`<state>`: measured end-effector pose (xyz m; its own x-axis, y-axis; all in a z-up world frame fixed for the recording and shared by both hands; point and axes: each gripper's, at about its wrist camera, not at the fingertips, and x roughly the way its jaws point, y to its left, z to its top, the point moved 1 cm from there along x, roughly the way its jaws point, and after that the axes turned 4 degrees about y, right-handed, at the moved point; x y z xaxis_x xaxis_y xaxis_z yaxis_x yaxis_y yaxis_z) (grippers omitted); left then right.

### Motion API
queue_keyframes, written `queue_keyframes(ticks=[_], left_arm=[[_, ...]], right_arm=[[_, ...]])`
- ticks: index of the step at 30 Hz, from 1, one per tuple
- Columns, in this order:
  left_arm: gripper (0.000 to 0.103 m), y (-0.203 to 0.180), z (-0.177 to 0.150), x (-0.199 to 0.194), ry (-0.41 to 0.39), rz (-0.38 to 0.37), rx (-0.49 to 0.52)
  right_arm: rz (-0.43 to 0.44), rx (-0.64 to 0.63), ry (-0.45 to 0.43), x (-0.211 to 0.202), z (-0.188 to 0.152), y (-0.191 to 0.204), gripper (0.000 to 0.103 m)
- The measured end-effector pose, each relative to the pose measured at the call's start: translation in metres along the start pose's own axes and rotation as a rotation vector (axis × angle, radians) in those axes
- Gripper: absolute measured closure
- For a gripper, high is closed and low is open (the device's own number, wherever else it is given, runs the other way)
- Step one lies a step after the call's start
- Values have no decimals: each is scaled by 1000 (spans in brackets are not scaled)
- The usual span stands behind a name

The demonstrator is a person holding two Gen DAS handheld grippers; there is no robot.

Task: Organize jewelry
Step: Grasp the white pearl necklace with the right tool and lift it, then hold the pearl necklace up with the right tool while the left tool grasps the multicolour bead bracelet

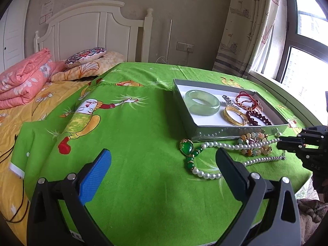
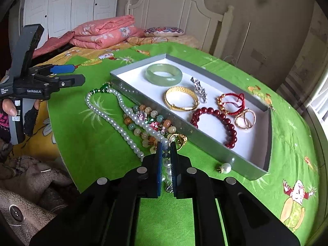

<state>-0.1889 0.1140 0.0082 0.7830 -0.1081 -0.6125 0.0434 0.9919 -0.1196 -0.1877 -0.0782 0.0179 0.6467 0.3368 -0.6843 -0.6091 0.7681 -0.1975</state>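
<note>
The right tongs (image 2: pixel 165 153) are clenched on the pearl necklace (image 2: pixel 123 131), whose beads are seen pinched between the two pads near its clasp end. The rest of the strand is laid out ahead and to the left of these tongs on the green-covered surface (image 2: pixel 102 147), looped toward a green pendant (image 2: pixel 105 86).

Directly ahead of the right tongs, the strand is tangled over a multicoloured bead bracelet (image 2: pixel 147 123), and a gold ring (image 2: pixel 180 139) is set just beside the right pad. A loose pearl earring (image 2: pixel 225 168) is found to the right, against the near wall of the tray (image 2: pixel 205 141).

Beyond that wall, inside the tray, a jade bangle (image 2: pixel 164 74), a gold bangle (image 2: pixel 181 98), a dark red bead bracelet (image 2: pixel 217 123), a red cord bracelet (image 2: pixel 231 102), a silver clip (image 2: pixel 198 87) and gold rings (image 2: pixel 246 117) are kept.

The left tongs (image 1: pixel 164 164) are held released, nothing between the pads; the pendant and pearls are seen just ahead of the right-hand pad. A bed (image 1: pixel 26 106) with folded quilts (image 1: pixel 24 78) is seen to their left.
</note>
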Motion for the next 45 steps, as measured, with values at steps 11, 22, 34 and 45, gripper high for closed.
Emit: queue_keyframes(ticks=[11, 22, 34, 45], left_arm=[[2, -44, 6, -6, 11, -99, 112], [5, -96, 1, 33, 131, -239, 189], [49, -176, -7, 49, 162, -368, 473], [79, -186, 4, 72, 246, -342, 517]], right_arm=[[-59, 70, -252, -83, 20, -32, 94], [-126, 187, -318, -121, -4, -85, 94], [-128, 272, -316, -122, -27, -112, 93], [-105, 298, -308, -114, -35, -111, 93]])
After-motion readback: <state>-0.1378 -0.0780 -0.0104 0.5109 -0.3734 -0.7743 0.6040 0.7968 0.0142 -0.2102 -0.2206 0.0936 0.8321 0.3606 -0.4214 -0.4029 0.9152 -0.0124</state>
